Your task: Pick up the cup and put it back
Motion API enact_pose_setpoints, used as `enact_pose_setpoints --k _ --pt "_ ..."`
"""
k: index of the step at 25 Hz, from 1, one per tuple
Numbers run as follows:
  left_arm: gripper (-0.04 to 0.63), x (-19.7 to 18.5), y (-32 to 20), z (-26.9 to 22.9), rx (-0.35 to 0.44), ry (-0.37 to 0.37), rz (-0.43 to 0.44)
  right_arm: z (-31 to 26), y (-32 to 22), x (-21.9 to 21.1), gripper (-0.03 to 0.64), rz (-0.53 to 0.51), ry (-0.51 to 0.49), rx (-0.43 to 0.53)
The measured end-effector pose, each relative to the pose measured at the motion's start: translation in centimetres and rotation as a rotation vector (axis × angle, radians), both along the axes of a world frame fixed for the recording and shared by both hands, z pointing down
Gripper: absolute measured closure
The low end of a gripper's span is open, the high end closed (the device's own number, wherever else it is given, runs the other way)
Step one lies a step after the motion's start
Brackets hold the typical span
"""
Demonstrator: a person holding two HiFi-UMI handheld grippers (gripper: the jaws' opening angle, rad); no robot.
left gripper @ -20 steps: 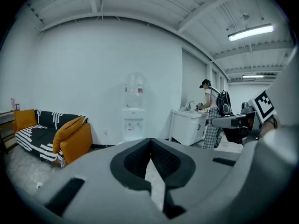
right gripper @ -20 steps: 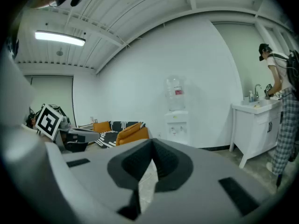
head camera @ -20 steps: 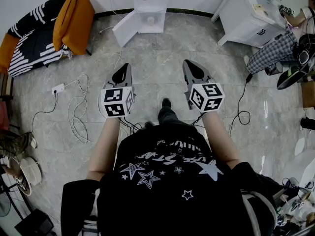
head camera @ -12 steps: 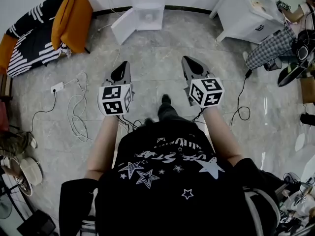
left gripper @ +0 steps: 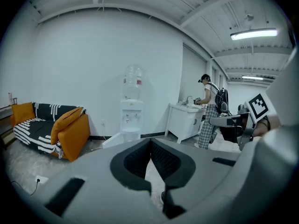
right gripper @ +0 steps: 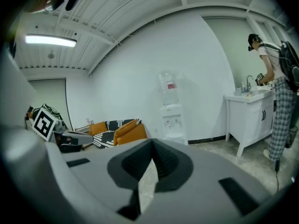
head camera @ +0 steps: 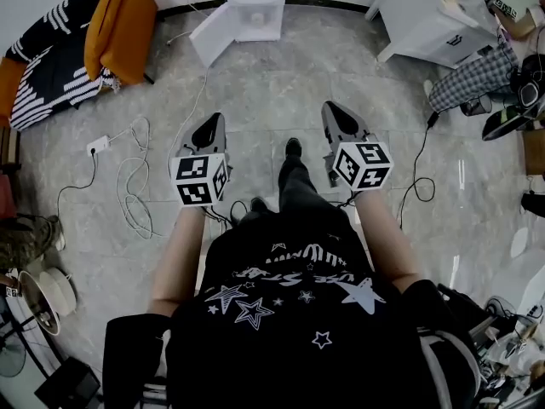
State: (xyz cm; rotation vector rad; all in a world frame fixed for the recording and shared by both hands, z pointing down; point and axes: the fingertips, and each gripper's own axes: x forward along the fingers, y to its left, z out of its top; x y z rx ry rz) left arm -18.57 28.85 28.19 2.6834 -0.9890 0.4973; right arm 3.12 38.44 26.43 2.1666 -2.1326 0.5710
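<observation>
I cannot make out a cup in any view. My left gripper (head camera: 214, 120) and my right gripper (head camera: 331, 108) are held side by side in front of the person's body, over the grey stone floor. Both point forward and slightly down toward a white water dispenser (head camera: 254, 7). In the left gripper view the left gripper (left gripper: 150, 140) has its jaws meeting at the tip with nothing between them. The right gripper (right gripper: 152, 141) is shut and empty in the same way. The dispenser (left gripper: 131, 111) stands against the far white wall, and its low door (head camera: 209, 41) hangs open.
A striped sofa with orange cushions (head camera: 119, 24) is at the far left. A power strip and loose cables (head camera: 128, 181) lie on the floor to the left. A white sink cabinet (head camera: 434, 24) stands at the far right, with another person (head camera: 481, 75) beside it.
The person has stepped forward: one foot now reaches ahead between the grippers, and the dispenser and sofa have slid toward the top of the head view. Both grippers stay shut.
</observation>
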Motion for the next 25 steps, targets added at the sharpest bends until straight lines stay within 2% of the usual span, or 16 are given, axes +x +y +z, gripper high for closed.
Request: enact_pose_setpoints --k 5,8,13,19,22,25 --pt "0.586 1.4 -3.2 1.0 0.000 -0.033 -0.014 2.4 -4.2 2.3 0.605 -0.021 -0.018 -0.030" --pt "0.586 3.3 -6.2 1.4 -0.005 -0.047 -0.034 3.7 -7.8 4.1 0.571 -0.078 -0.008 -0.053" --pt "0.586 8.3 -12.8 1.8 -0.007 -0.069 -0.056 4.7 -15.2 8.9 0.474 -0.136 0.004 -0.067" --pt "0.586 13.2 -18.4 1.6 0.003 -0.066 -0.099 5.2 -21.6 14.1 0.436 -0.186 -0.011 -0.063" --pt "0.586 14.3 -20.2 1.9 -0.006 -0.072 -0.138 6.1 -23.7 15.8 0.411 -0.215 -0.026 -0.084" --pt "0.586 14.4 -21.6 1.7 -0.016 -0.045 -0.176 7.1 -25.7 16.6 0.382 -0.238 -0.035 -0.113"
